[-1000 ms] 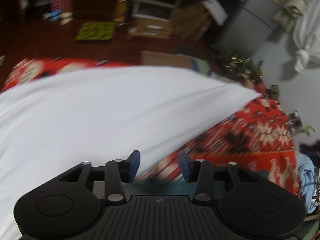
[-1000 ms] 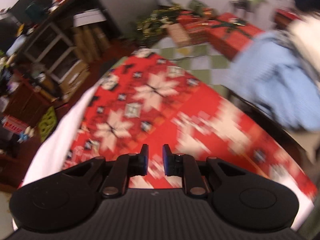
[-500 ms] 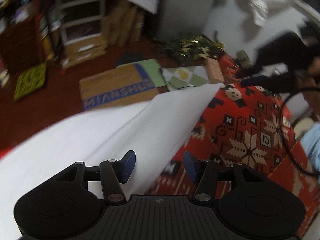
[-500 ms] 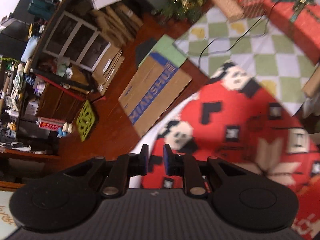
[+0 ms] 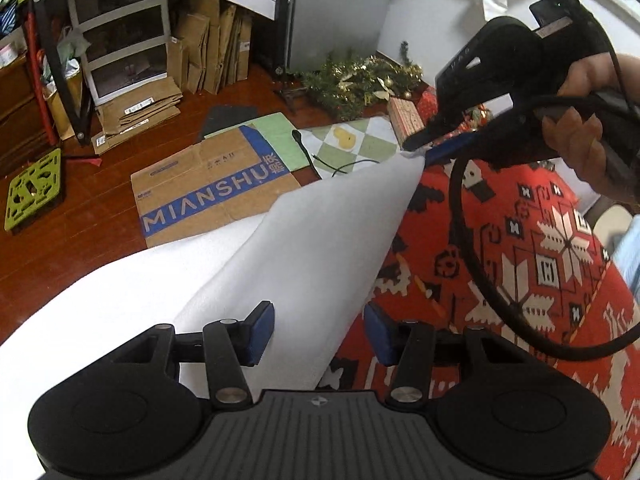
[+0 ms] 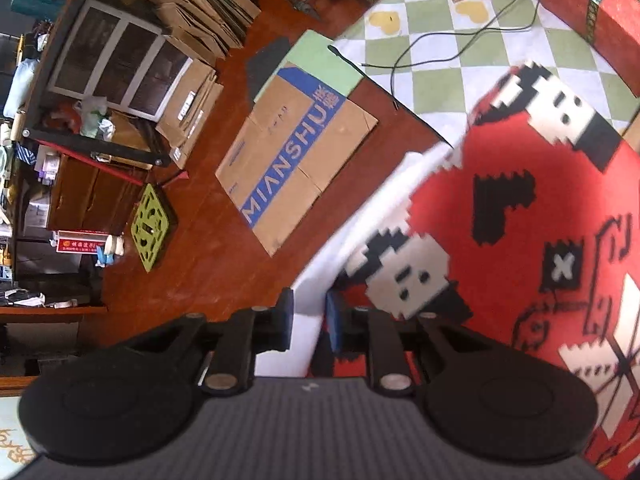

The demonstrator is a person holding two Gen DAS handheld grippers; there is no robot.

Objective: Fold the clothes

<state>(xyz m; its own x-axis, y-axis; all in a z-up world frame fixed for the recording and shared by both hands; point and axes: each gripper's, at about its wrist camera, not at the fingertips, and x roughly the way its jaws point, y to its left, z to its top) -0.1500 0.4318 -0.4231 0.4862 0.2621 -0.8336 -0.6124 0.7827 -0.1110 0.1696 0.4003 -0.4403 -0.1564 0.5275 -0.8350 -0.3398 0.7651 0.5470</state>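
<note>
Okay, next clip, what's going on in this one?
A person with a gripper in each hand is folding a white garment on a red patterned cloth. The right gripper is at the garment's far corner, though a pinch isn't clear. The left gripper hovers open over the near edge, which runs between its fingers.

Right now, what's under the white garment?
The red patterned cover shows beside the white garment and runs under its edge. The part beneath the cloth is covered, so anything else lying there cannot be seen.
</note>
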